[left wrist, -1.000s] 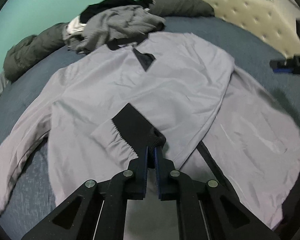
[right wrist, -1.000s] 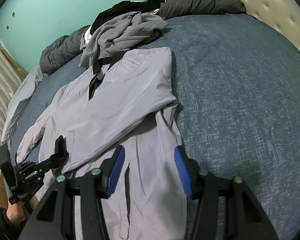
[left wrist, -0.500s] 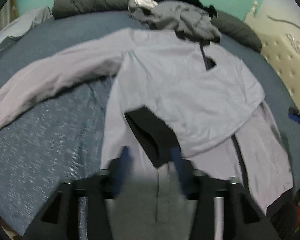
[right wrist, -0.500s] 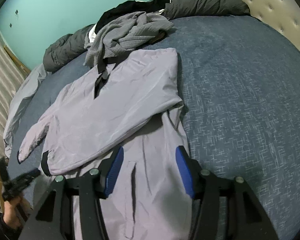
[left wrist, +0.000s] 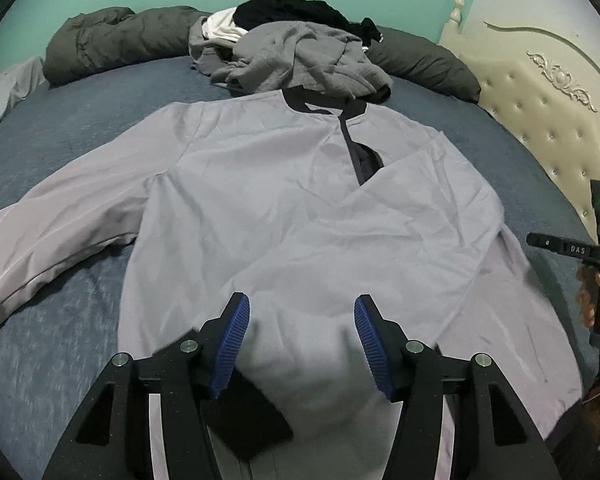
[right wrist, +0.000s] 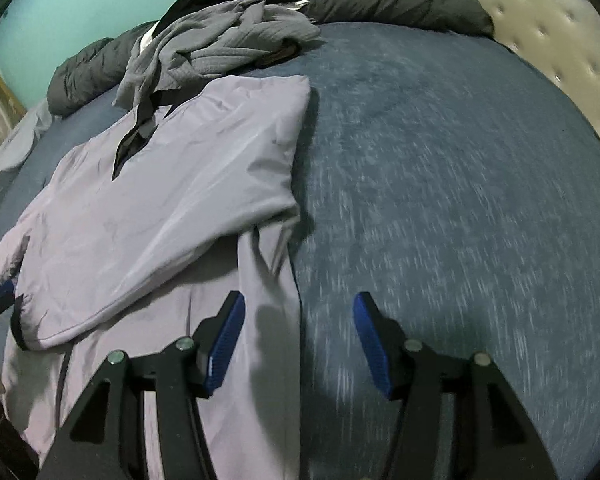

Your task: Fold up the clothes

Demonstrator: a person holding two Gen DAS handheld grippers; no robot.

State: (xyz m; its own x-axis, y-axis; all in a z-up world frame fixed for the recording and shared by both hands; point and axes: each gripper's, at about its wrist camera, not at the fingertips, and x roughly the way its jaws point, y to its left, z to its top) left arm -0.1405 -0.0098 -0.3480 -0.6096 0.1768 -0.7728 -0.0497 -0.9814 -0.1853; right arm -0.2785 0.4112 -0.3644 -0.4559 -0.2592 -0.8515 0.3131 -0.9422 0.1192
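A pale grey jacket (left wrist: 260, 200) with black collar and cuffs lies spread on the blue bed (left wrist: 60, 360). One sleeve is folded across its front, and the black cuff (left wrist: 248, 420) lies just under my left gripper (left wrist: 302, 344). That gripper is open above the jacket's lower front and holds nothing. The other sleeve (left wrist: 40, 240) stretches out flat to the left. In the right wrist view the jacket (right wrist: 160, 208) fills the left half. My right gripper (right wrist: 298, 344) hangs open over the jacket's right edge, where cloth meets blanket.
A heap of grey and black clothes (left wrist: 300, 56) lies at the collar end, with dark pillows (left wrist: 112, 44) behind it. A cream tufted headboard (left wrist: 540, 100) stands at the right. Bare blue blanket (right wrist: 460, 200) spreads right of the jacket. A hand (left wrist: 598, 300) holds the other gripper at the right edge.
My left gripper has let go of the black cuff, opened, and drawn back to face the jacket squarely. The right gripper stayed open and shifted slightly right over the jacket's edge.
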